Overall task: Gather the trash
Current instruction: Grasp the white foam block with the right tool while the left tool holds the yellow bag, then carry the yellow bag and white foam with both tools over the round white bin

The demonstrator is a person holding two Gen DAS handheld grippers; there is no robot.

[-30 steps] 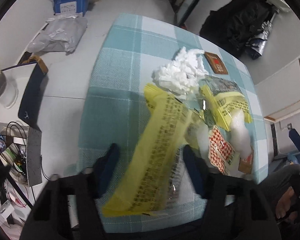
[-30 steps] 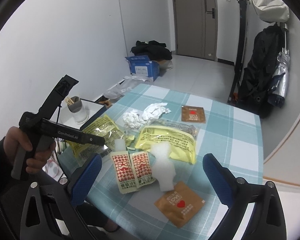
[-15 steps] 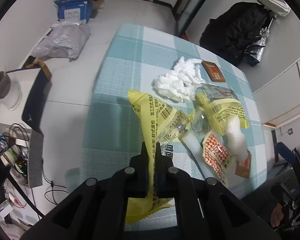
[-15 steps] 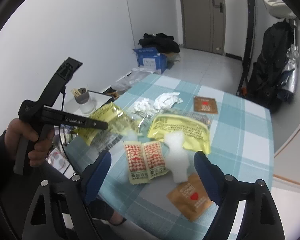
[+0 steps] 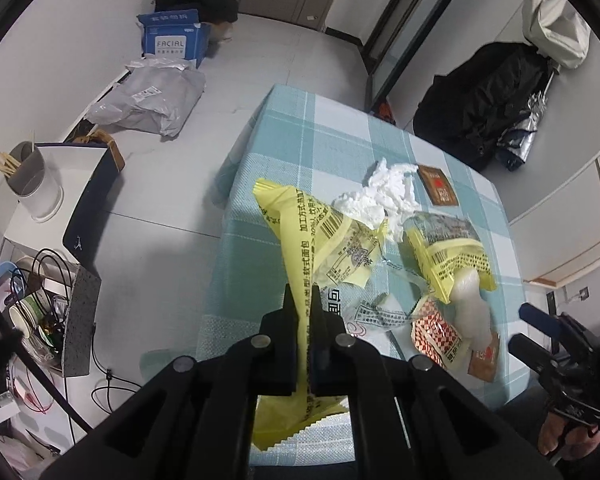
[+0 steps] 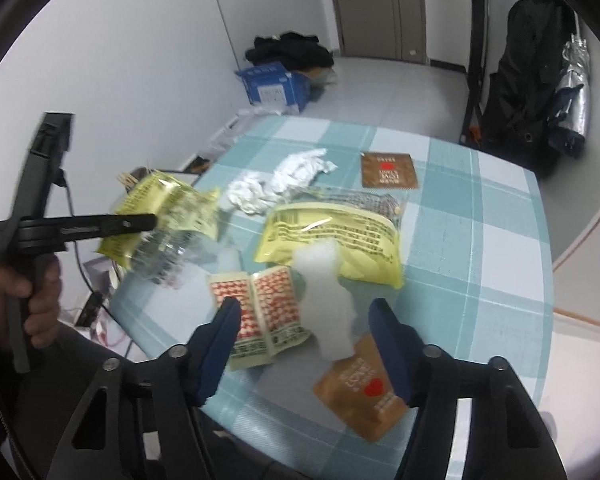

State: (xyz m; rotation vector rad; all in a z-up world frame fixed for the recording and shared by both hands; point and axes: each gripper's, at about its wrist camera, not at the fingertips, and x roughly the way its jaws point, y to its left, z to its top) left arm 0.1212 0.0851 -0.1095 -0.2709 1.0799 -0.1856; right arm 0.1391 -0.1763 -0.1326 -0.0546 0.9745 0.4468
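Two changes since earlier: my left gripper [image 5: 303,300] pinched the yellow wrapper [image 5: 300,240]; my right gripper [image 6: 304,320], jaws narrowing, hovered over the white foam piece [image 6: 324,300] at twelve o'clock.

A blue box [image 5: 175,38] is sitting on the floor far ahead-left of the tongs, a grey parcel [image 5: 148,98] lying nearer, a black coat [image 5: 484,108] hanging ahead-right.
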